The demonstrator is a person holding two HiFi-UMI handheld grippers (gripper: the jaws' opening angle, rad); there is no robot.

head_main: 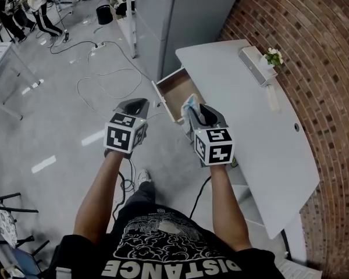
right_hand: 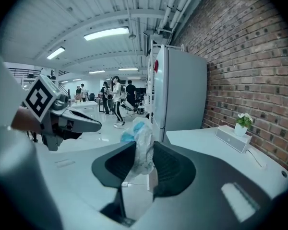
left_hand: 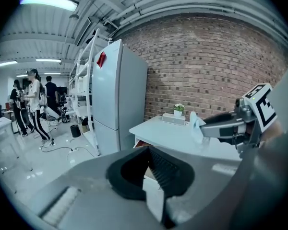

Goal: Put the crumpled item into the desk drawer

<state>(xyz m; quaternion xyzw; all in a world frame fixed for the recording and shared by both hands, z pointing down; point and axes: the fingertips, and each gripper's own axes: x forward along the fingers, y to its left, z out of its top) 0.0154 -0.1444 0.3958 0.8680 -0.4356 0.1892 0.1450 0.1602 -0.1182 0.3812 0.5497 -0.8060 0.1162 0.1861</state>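
**Head view and both gripper views.** Your right gripper (right_hand: 141, 146) is clamped on the crumpled item (right_hand: 143, 128). The item is a white wad with a blue patch, pinched between the two ribbed pads and standing up past the fingertips. In the head view the item sits at the tip of that gripper. It is held in the air and shows over the near front corner of the drawer (head_main: 173, 92), not inside it.

The drawer is pulled out from the desk (head_main: 262, 132) on the side that faces the open floor, and its brown inside shows.

Your left gripper (left_hand: 148, 148) has its jaws together, tips meeting, with nothing between them. In the head view it hangs over the floor just left of the drawer. It is about level with the right gripper, near it but apart from it. Both grippers point away from you and somewhat downward, with their marker cubes toward you.

At the desk's far end, by the brick wall (head_main: 314, 51), a long box (head_main: 253, 63) lies with a small potted plant (head_main: 273, 56) just beside it. A grey fridge (left_hand: 117, 95) stands beyond the desk. Cables (head_main: 104, 68) trail over the floor past the drawer, and people (left_hand: 33, 99) stand far back in the room.
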